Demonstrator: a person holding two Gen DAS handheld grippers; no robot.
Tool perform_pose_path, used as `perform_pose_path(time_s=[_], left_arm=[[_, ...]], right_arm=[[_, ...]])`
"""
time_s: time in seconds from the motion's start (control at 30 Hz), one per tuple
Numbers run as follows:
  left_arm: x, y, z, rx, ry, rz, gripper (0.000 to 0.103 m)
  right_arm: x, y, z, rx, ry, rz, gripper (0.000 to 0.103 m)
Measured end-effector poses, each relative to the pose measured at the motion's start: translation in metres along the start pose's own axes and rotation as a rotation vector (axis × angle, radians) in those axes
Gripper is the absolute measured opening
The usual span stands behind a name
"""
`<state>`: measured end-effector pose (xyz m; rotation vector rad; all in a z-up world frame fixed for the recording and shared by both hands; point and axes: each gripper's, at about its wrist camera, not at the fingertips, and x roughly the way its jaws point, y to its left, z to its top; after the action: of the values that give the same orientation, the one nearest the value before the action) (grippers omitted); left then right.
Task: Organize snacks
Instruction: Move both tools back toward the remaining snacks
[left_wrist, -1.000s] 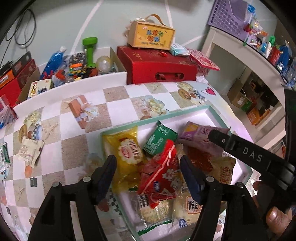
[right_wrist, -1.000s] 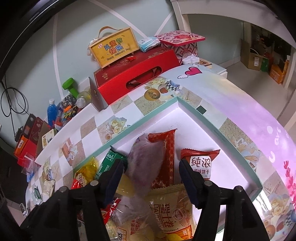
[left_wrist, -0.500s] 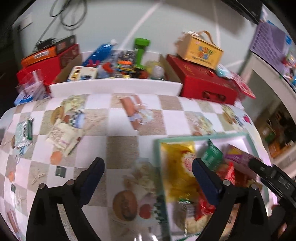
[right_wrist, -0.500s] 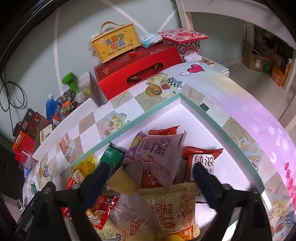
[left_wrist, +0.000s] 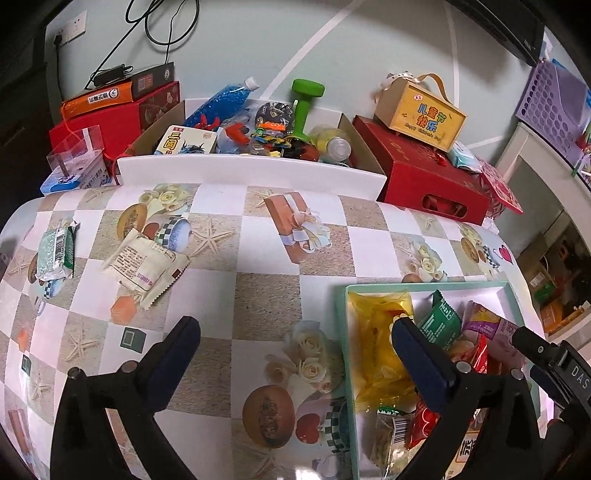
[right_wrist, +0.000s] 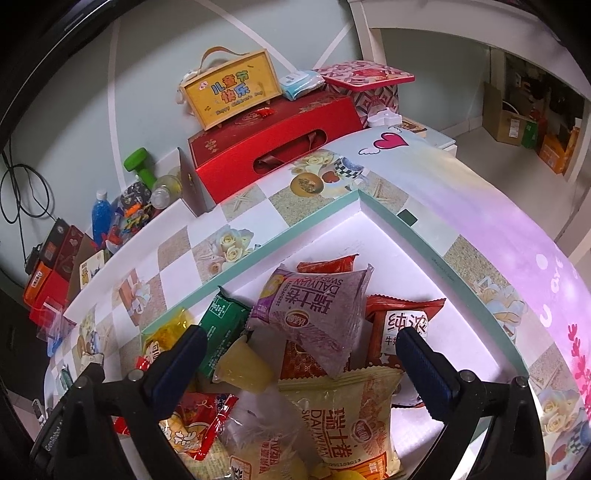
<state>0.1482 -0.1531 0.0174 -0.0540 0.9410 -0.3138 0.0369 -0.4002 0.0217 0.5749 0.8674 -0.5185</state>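
Both jaws just spread wide, empty. Swing left gripper left of tray, straddle cream packet, then close; keep right gripper parked over tray.

Cluttered home room: patterned tablecloth, gift boxes, toys.

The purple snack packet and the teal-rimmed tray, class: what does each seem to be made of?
Purple snack packet: thin plastic film, semi-matte, judging by its crinkles and crimped end seals.
Teal-rimmed tray: probably cardboard, perhaps a box lid, with smooth white inside, straight folded walls and sharp corner.
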Motion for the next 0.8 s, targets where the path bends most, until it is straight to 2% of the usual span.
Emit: perform_pose_path(time_s=[0.23,0.4,0.8], left_arm=[[-0.002,0.016,0.001,-0.008,-0.003,0.014,0.103],[-0.005,0.037,0.003,-0.027,-0.014,0.038,0.103],[-0.014,0.125,0.015,-0.130,-0.051,0.129,0.103]], right_arm=[[-0.007,0.017,-0.001,-0.040,-0.030,-0.007,0.103],[-0.017,0.038,-0.003,-0.077,-0.071,0.018,0.103],[-0.028,0.106,-0.018,-0.201,-0.133,0.077,0.103]])
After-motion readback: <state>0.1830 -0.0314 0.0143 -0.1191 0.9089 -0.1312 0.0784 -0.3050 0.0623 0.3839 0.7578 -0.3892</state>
